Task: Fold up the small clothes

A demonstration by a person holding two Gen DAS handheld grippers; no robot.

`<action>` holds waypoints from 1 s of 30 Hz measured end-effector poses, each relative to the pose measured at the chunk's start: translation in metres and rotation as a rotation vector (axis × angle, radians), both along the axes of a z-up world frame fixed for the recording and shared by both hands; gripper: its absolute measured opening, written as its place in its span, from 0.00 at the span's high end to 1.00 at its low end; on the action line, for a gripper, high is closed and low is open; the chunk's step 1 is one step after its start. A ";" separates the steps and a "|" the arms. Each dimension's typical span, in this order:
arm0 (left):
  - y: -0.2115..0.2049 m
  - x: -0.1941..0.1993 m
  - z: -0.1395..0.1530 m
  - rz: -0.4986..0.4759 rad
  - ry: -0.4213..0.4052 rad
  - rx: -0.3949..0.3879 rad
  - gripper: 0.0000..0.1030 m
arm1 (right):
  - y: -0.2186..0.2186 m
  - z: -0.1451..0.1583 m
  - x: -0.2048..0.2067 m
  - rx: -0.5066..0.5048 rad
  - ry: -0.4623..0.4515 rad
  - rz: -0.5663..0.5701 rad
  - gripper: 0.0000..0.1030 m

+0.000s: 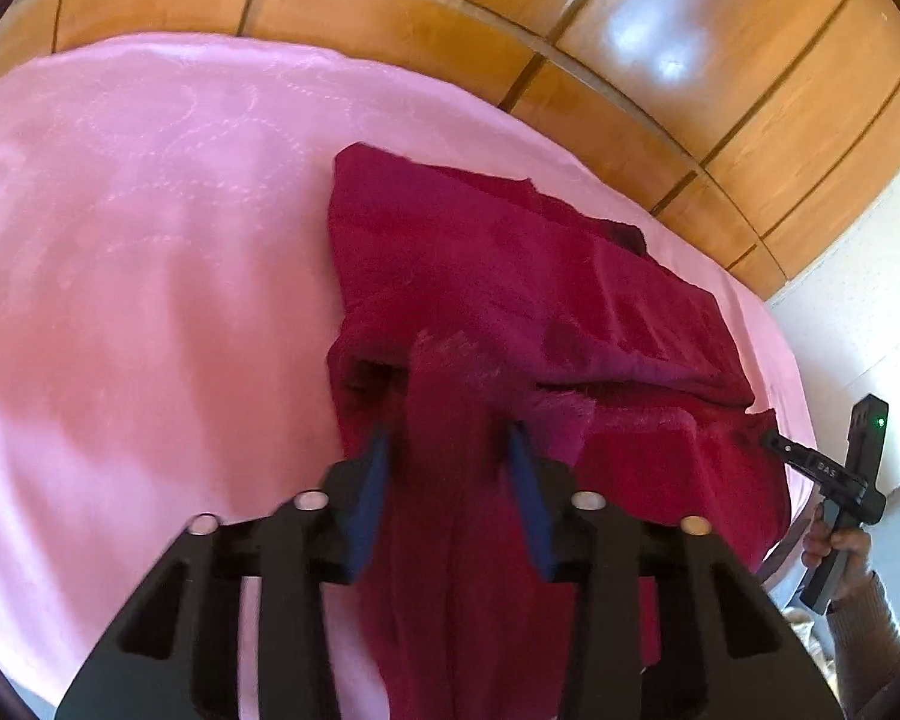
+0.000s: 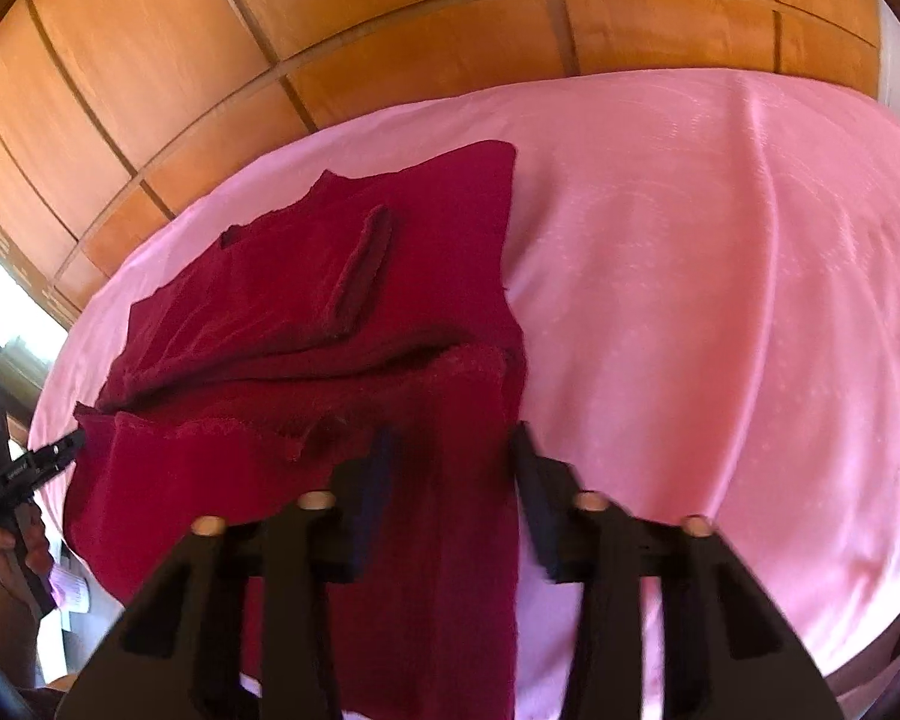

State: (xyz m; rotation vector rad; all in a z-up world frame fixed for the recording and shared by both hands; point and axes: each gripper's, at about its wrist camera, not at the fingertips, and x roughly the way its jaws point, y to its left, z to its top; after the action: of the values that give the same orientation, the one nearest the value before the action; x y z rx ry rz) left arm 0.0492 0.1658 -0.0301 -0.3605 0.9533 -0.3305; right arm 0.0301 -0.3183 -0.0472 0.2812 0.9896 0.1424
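Nearest in the left wrist view, the left tool, black plastic with blue pads, has a bunched fold of the deep red fleecy garment running up between its two fingers. The pads stand apart on either side of the cloth, and whether they pinch it cannot be told.

In the right wrist view, the right tool, of the same black build with dark pads, has the garment's near edge passing between its fingers. The cloth lies against the left pad and stops short of the right one; its grip cannot be told either.

The garment is soft and nappy, rumpled into thick overlapping layers with a raised ridge across the middle and a narrow folded strip on top. It rests on the smooth pink bed cover, a satiny sheet with faint stitched circular patterns, and hangs over the near edge.

Beyond the bed stands glossy orange-brown wood panelling, divided by dark grooves into rectangles.
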 end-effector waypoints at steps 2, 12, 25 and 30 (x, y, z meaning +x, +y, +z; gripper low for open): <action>-0.004 0.000 0.003 -0.013 -0.028 0.016 0.72 | 0.005 -0.001 -0.001 -0.023 0.001 0.008 0.82; 0.006 -0.027 0.025 0.040 -0.132 0.033 0.94 | 0.006 0.038 -0.024 -0.031 -0.080 0.028 0.93; 0.008 0.042 0.078 0.122 -0.291 0.052 0.94 | 0.000 0.083 0.074 0.017 -0.235 -0.029 0.93; -0.003 0.100 0.068 0.143 -0.268 0.114 0.94 | -0.001 0.067 0.136 -0.008 -0.200 -0.064 0.93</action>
State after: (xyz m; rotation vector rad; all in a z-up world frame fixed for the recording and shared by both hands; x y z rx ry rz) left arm 0.1493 0.1626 0.0382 -0.2707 0.6757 -0.1868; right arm 0.1660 -0.3197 0.0201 0.2848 0.7819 0.1056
